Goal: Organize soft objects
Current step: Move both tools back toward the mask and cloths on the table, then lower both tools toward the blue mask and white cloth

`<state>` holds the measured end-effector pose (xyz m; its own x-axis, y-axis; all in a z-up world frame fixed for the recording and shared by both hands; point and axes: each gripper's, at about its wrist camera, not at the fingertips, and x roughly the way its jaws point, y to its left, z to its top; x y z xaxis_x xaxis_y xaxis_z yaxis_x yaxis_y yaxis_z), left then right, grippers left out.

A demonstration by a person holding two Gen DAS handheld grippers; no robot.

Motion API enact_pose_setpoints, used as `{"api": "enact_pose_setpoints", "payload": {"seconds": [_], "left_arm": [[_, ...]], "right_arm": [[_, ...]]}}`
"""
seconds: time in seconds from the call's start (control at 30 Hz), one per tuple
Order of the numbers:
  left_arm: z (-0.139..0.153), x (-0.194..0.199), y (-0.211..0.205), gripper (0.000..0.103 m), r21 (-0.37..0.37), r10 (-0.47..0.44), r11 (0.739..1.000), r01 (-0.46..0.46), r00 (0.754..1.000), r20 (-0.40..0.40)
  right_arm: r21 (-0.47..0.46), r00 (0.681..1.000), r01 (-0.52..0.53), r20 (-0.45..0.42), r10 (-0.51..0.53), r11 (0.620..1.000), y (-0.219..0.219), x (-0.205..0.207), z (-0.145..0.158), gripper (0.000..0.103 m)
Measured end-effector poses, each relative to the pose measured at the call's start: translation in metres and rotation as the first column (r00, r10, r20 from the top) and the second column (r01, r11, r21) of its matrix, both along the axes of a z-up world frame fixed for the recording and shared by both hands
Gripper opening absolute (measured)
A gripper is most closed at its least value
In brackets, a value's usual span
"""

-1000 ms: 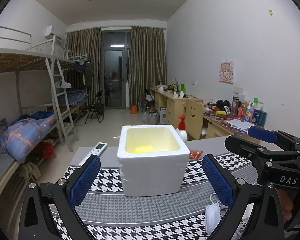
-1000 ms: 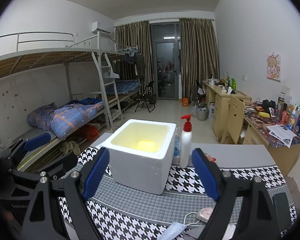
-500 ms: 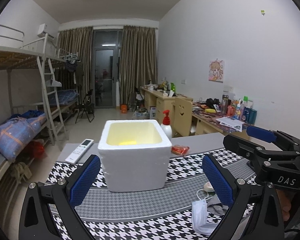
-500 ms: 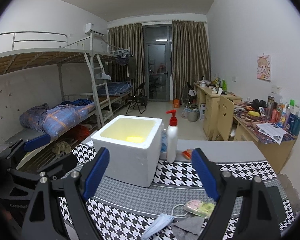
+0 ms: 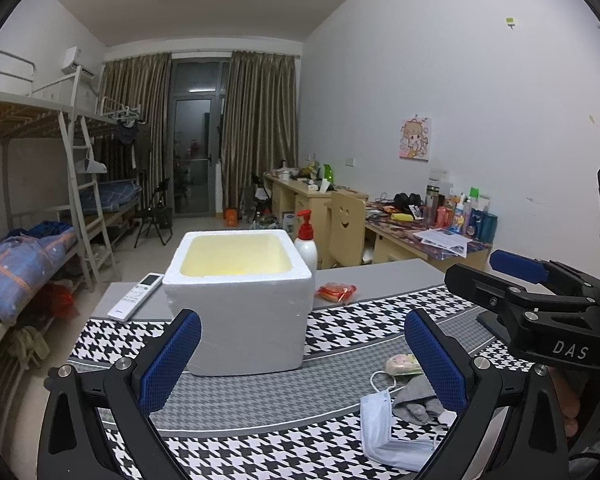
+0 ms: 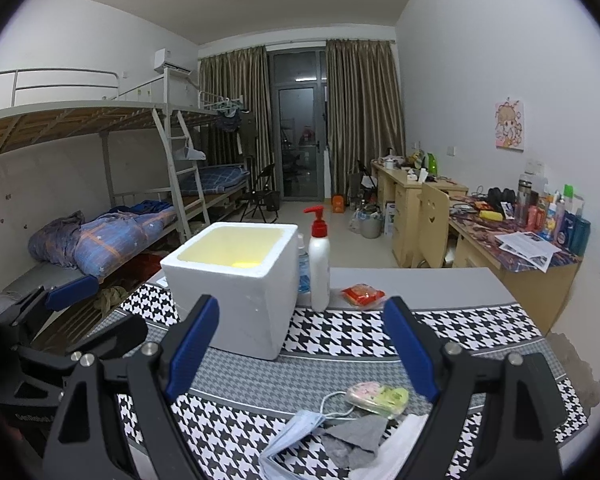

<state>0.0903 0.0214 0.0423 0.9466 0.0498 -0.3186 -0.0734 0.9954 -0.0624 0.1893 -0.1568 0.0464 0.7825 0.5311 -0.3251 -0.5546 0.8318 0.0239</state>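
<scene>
Both claws, left claw (image 5: pixel 302 354) and right claw (image 6: pixel 300 348), have backed away, spread.

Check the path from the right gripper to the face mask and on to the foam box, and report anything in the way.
Nothing visible blocks either leg. The right gripper hangs open above the face mask, which lies beside a grey sock. Only bare houndstooth cloth separates that pile from the foam box.
</scene>
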Motion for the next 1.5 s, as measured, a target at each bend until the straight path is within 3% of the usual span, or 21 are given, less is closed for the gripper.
{"api": "enact_pose_setpoints", "payload": {"seconds": [0.87,1.5], "left_arm": [[-0.027,0.008,-0.024,0.102,-0.007,-0.085,0.996,0.085,0.996,-0.041],[-0.052,0.019,-0.040,0.102,-0.008,-0.168,0.986,0.169,0.978,-0.120]], "right_arm": [[0.005,0.995,0.097,-0.015,-0.097,0.995,-0.035,-0.015,-0.023,0.087],[-0.008,0.988,0.145,-0.058,-0.145,0.989,-0.055,-0.011,-0.042,0.087]]}}
